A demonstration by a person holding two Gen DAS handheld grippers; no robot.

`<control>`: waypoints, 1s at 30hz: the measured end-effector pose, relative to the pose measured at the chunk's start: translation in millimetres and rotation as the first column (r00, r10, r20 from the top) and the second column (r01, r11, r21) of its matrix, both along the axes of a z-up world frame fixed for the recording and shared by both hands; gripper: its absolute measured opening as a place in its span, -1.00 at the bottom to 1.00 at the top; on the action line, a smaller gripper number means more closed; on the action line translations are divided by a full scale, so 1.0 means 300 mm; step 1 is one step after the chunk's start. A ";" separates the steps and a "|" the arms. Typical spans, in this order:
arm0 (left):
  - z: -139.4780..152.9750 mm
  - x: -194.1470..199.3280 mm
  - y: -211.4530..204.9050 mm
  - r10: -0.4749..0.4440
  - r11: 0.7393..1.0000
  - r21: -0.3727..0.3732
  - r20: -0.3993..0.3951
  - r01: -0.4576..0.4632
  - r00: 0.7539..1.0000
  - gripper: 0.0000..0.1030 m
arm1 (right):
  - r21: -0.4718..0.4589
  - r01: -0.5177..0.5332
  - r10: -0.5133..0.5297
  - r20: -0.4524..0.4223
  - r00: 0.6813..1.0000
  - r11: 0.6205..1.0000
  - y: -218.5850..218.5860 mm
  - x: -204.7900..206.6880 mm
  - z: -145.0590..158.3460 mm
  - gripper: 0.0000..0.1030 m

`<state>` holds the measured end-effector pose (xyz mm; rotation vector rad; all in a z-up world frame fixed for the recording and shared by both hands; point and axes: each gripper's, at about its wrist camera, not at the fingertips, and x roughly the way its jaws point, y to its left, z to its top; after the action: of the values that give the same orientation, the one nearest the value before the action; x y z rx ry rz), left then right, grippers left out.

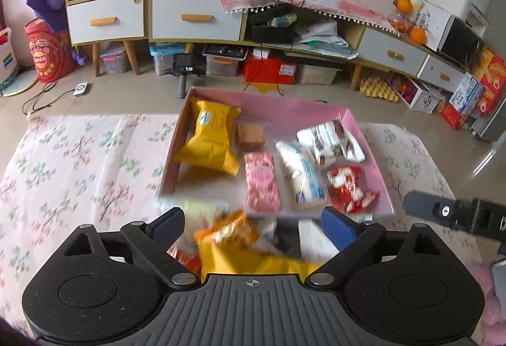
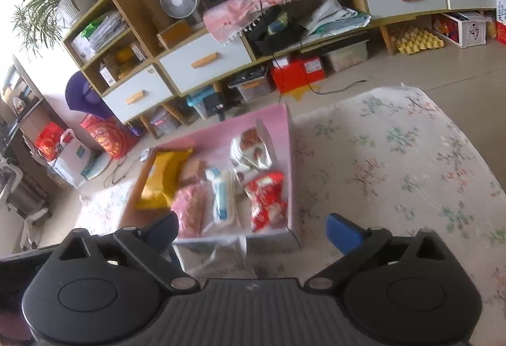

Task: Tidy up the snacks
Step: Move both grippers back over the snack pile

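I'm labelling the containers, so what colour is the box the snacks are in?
Pink. The box shows best in the left wrist view.

both tools share one build: the left gripper (image 1: 253, 225) and right gripper (image 2: 253, 233) each have a ribbed dark grey central body with a small crosshair mark, flanked by two matte black round housings with recessed discs, triangular cut-outs, angled black link arms on silver pivot screws, and blue fingertip pads (image 1: 338, 224).
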<state>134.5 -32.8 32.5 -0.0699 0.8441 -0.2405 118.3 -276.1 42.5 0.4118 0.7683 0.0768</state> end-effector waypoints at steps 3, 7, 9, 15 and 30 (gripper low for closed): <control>0.000 -0.060 0.009 0.002 0.999 0.033 0.012 -0.003 1.000 0.90 | -0.018 -0.002 0.002 0.005 1.000 1.000 0.018 -0.036 0.008 0.76; -0.007 -0.138 0.021 0.003 0.998 0.061 0.024 -0.004 1.000 0.92 | -0.066 -0.028 0.028 0.012 1.000 0.997 0.050 -0.082 0.022 0.76; -0.015 -0.171 0.030 0.007 0.997 0.071 0.022 -0.009 1.000 0.92 | -0.085 -0.045 0.047 0.023 0.999 0.995 0.067 -0.103 0.028 0.76; -0.075 -0.253 0.062 0.023 0.995 0.094 0.064 -0.029 0.998 0.93 | -0.131 -0.085 0.093 0.058 0.994 0.988 0.097 -0.157 0.010 0.76; -0.202 -0.307 0.025 0.001 1.000 0.014 0.066 -0.002 0.998 0.93 | -0.334 -0.261 0.279 0.006 0.960 0.906 0.126 -0.221 -0.117 0.76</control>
<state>42.5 -25.2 -28.2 -0.0495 0.7803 -0.2343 52.2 -238.4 7.4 -0.0191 0.7649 0.2147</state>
